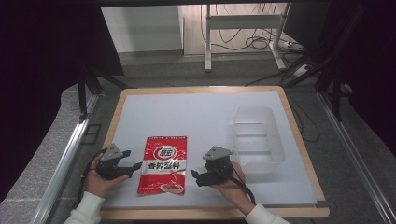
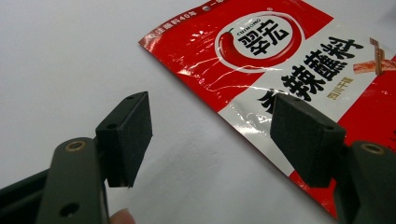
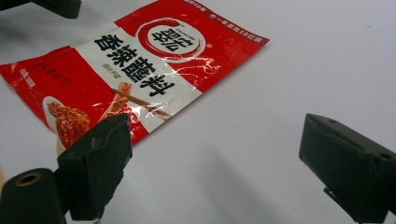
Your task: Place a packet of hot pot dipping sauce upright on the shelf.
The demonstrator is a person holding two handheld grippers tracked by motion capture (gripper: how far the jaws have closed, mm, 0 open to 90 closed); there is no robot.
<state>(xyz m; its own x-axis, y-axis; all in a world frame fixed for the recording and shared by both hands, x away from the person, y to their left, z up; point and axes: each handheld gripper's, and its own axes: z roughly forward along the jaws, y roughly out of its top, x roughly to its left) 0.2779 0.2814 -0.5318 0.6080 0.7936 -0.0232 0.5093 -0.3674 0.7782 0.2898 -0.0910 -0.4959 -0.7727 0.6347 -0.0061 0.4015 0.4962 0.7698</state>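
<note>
Red seasoning packet (image 2: pixel 299 60), ahead of left gripper's (image 2: pixel 212 135) spread jaws: "CUIHONG" and "翠宏" inside round chili logo; large black "香辣蘸料" on white band. Top-edge small print partly legible: "40".

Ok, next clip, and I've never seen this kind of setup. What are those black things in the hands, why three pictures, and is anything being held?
No robot here: a person sits at the table and holds a hand-worked two-jaw tool in each hand. The high view looks down from above the person's side; the left tool and the right tool sit either side of a red pouch. The other two pictures come from small cameras riding on each tool, looking along its black jaws. In the left gripper view the left tool has its jaws apart, the pouch lying just beyond. In the right gripper view the right tool is open too, the pouch ahead of it. On the white mat there is also a clear bin to the right. Nothing is held; the pouch lies flat.
</note>
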